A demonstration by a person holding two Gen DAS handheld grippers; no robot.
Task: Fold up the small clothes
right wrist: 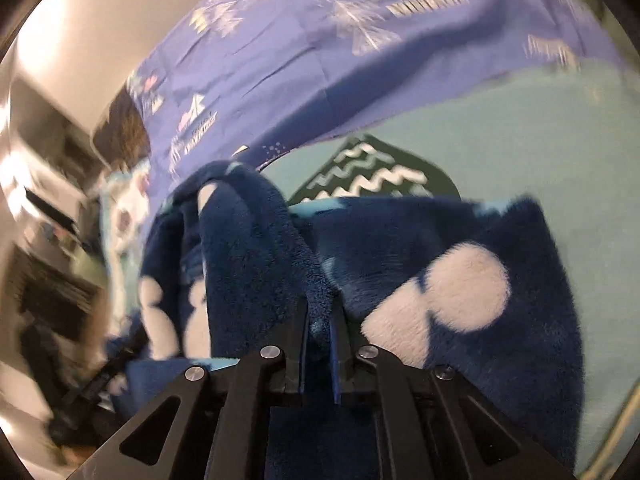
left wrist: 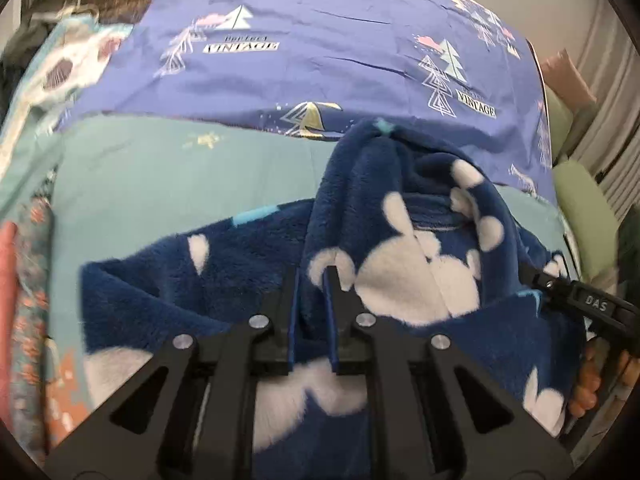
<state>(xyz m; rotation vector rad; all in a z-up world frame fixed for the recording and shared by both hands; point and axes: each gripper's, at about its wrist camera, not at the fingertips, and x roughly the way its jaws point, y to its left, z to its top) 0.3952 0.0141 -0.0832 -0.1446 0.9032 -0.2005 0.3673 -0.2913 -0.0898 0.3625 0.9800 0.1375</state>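
Observation:
A small dark blue fleece garment (left wrist: 400,216) with white blobs lies bunched on a teal sheet (left wrist: 160,184). My left gripper (left wrist: 313,276) is shut on a fold of this fleece, which fills the narrow gap between its fingers. The right gripper shows at that view's right edge as a black body (left wrist: 592,304) against the garment's right side, with a hand below it. In the right wrist view the fleece garment (right wrist: 460,280) rises in a ridge, and my right gripper (right wrist: 319,308) is shut on a pinch of it.
A purple bedcover (left wrist: 340,40) printed with trees and "VINTAGE" lies behind the garment. A dark green cloth with white zigzags (right wrist: 380,176) lies just past the fleece. Patterned fabrics (left wrist: 28,280) sit at the left edge. A pale green cushion (left wrist: 580,208) stands at the right.

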